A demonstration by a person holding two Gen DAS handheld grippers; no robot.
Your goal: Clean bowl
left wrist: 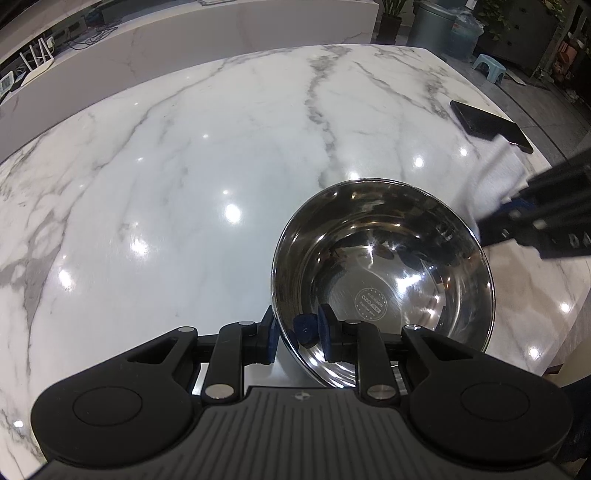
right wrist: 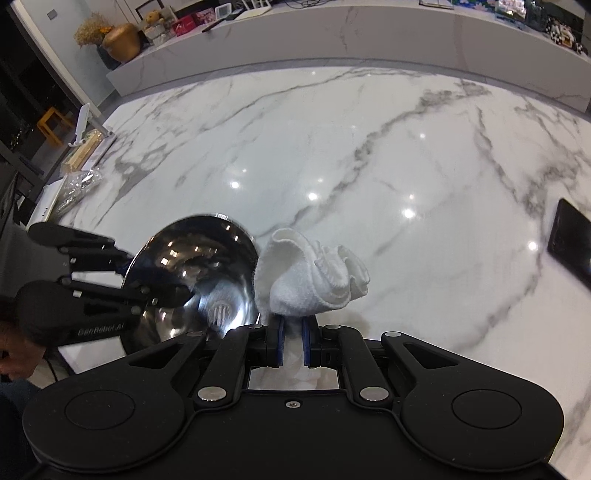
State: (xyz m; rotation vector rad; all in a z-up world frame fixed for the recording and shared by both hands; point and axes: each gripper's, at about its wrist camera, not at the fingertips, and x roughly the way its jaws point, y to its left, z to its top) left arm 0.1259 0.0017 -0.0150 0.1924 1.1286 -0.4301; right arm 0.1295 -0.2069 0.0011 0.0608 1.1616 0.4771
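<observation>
A shiny steel bowl [left wrist: 384, 266] is tilted up off the marble table [left wrist: 184, 184], its inside bearing a round stamp. My left gripper [left wrist: 297, 330] is shut on the bowl's near rim, one blue pad outside the wall and one inside. In the right wrist view the bowl [right wrist: 199, 273] lies at the left with the left gripper [right wrist: 147, 291] clamped on its edge. My right gripper [right wrist: 291, 332] is shut on a bunched white cloth [right wrist: 310, 269], which hangs just right of the bowl's rim. From the left wrist view the cloth [left wrist: 491, 181] and the right gripper [left wrist: 506, 218] sit beyond the bowl's right edge.
A black phone [left wrist: 491, 125] lies near the table's right edge, also visible as a dark slab [right wrist: 572, 240] in the right wrist view. A clear plastic bag [right wrist: 77, 184] and a wooden box [right wrist: 83, 147] sit at the table's left edge. A raised marble ledge [right wrist: 332, 33] runs behind.
</observation>
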